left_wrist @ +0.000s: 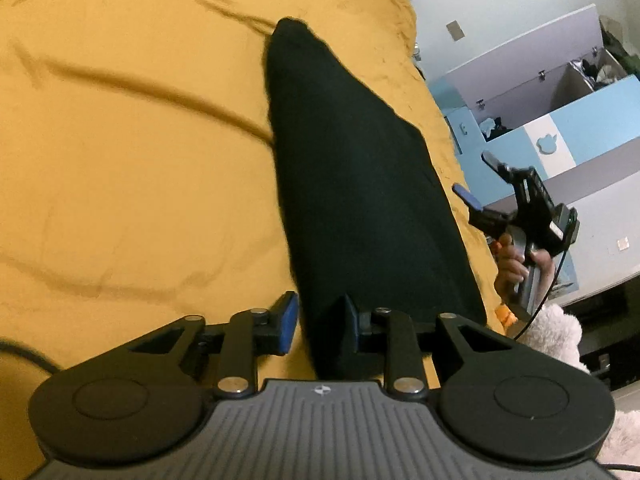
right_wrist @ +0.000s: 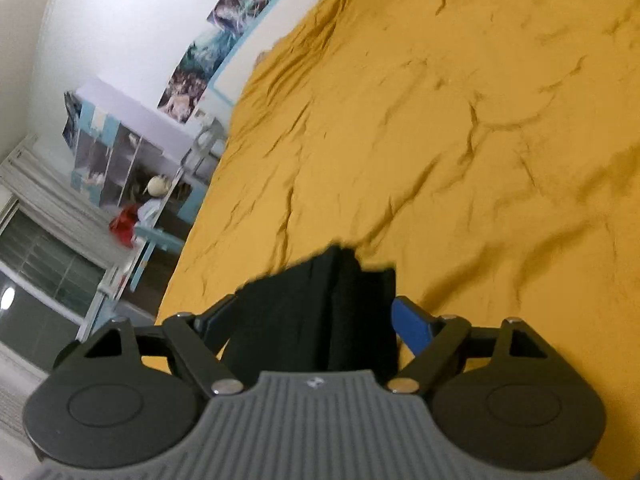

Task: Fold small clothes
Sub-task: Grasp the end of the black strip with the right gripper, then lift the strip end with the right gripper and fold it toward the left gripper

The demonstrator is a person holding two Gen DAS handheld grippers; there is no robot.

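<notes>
On the yellow bedspread [left_wrist: 120,160] | one black garment [left_wrist: 352,184] (folded long) | left hand-held gripper [left_wrist: 320,324] narrow, astride its end | right hand-held gripper [left_wrist: 476,178] wide, empty

Each hand-held gripper had a grey ribbed body with a small round emblem near its front edge, flanked by two black round discs and black linkage arms fixed with silver screws. The left hand-held gripper [left_wrist: 318,326] carried blue pads [left_wrist: 289,320] on black fingers. Seen from there, the right hand-held gripper [left_wrist: 476,180] was black, trailing a thin black cable [left_wrist: 538,308].
</notes>
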